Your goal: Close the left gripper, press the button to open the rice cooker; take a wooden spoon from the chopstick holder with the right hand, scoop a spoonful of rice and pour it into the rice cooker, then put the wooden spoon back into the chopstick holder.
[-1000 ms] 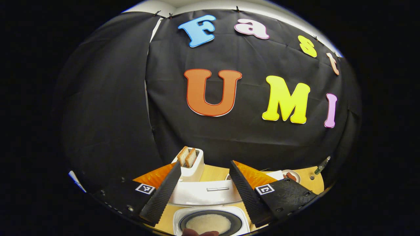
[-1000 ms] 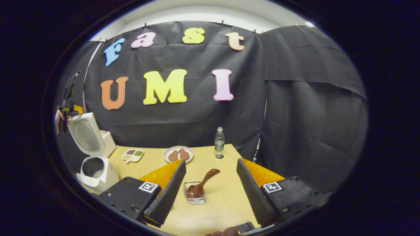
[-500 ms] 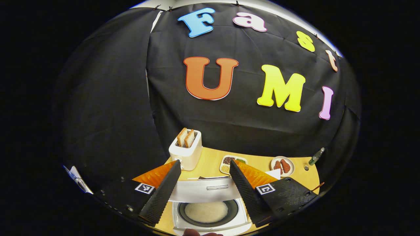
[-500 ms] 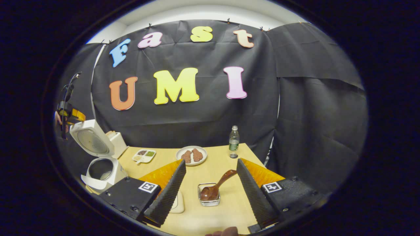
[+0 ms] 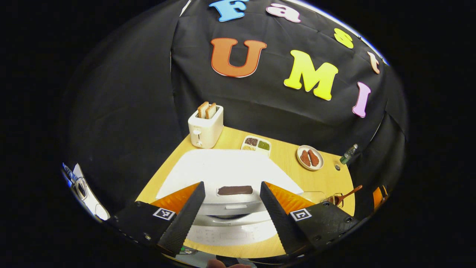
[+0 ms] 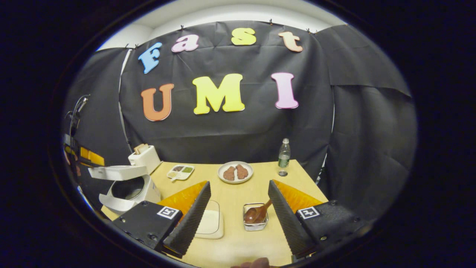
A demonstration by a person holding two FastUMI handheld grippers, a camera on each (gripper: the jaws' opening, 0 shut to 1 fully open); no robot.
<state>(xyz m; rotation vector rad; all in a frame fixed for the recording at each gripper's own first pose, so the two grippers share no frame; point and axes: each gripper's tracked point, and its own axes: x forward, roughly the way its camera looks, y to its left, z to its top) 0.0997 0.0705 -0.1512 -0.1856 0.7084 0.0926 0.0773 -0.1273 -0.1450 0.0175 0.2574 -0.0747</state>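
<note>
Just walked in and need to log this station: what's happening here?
A person holds tongs in each hand at a wooden table. The left tongs hang open over the rice cooker, whose lid is partly lowered. The right tongs are open and empty. The wooden spoon sits in the chopstick holder, beside a dish of rice.
</note>
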